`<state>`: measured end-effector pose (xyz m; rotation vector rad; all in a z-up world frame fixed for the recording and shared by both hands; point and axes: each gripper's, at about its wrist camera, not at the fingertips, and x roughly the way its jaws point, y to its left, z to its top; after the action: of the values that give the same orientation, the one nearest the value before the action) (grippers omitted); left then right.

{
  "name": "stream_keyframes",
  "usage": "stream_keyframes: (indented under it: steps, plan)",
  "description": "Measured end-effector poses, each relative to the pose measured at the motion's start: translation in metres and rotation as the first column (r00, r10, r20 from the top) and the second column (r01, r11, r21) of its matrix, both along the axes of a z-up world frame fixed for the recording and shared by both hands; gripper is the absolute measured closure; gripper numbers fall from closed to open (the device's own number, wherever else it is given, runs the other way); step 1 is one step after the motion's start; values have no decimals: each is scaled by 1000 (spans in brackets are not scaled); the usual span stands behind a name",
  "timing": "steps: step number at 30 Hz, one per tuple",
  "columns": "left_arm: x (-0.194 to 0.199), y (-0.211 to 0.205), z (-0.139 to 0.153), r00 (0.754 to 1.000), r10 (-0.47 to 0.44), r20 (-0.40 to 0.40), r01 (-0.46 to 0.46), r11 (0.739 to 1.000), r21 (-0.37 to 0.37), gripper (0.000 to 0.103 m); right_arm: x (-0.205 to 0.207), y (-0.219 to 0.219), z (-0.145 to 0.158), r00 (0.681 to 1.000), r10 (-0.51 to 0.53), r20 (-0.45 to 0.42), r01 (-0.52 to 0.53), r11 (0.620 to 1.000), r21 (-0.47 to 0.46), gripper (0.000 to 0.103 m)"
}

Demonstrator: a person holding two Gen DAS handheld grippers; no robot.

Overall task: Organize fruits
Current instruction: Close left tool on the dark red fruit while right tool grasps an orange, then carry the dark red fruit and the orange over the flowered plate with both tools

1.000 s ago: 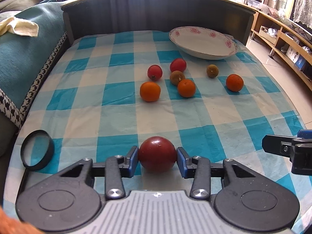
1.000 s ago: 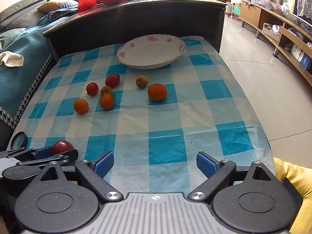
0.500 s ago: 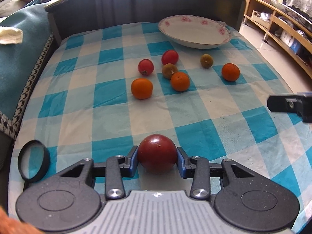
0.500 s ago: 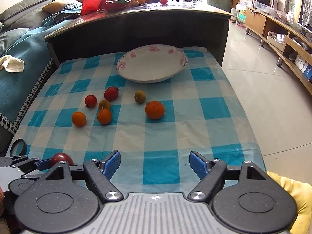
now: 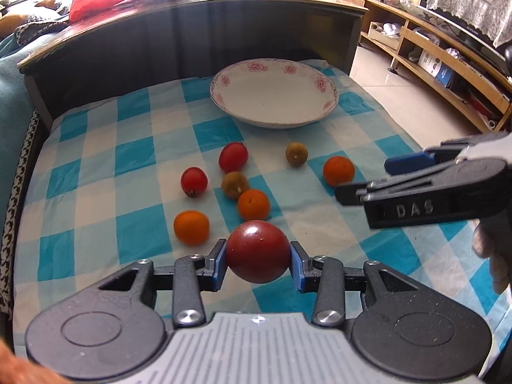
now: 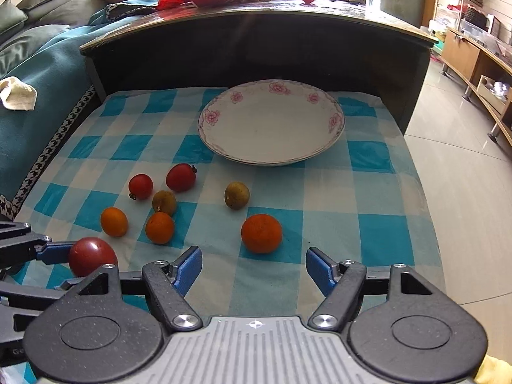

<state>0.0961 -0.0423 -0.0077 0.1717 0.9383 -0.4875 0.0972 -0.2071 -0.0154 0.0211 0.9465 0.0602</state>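
My left gripper (image 5: 258, 260) is shut on a dark red round fruit (image 5: 257, 251), held above the checked cloth; the fruit also shows in the right wrist view (image 6: 91, 256). My right gripper (image 6: 252, 272) is open and empty, just short of an orange (image 6: 261, 233). A white flowered bowl (image 5: 326, 108) stands empty at the back. Between it and me lie two small red fruits (image 5: 194, 181) (image 5: 233, 157), two brown-green fruits (image 5: 235, 185) (image 5: 296, 153) and three oranges (image 5: 191, 227) (image 5: 253, 204) (image 5: 338, 170).
A dark raised table edge (image 5: 192, 9) with a red bag and more fruit runs behind the bowl. A teal sofa (image 6: 38, 73) is on the left. Tiled floor and low wooden shelves (image 5: 448, 73) are on the right. The right gripper (image 5: 416, 188) crosses the left wrist view.
My left gripper has carried the dark red fruit forward, closer to the scattered fruit. My right gripper has moved forward too, up to the rightmost orange.
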Motion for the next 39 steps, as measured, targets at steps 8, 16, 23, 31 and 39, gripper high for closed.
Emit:
stream_keyframes:
  steps: [8,16,23,31,39]
  plan:
    - [12,1,-5,999,12,-42,-14,999,-33,55,13,-7,-12,1000,27,6,-27,1000,1,39]
    - [13,-15,-6,999,-25,-27,24,999,-25,55,29,-9,-29,998,48,-27,-48,999,16,60]
    - [21,-20,-2,1000,-20,-16,19,999,-28,55,32,-8,-26,999,30,-29,-30,999,-16,76]
    - [49,-30,16,999,31,28,-29,997,-65,55,29,-22,-1,1000,-15,27,14,999,34,76]
    - [93,-59,22,994,33,100,-28,998,-55,55,53,-33,13,994,-70,81,65,996,64,76]
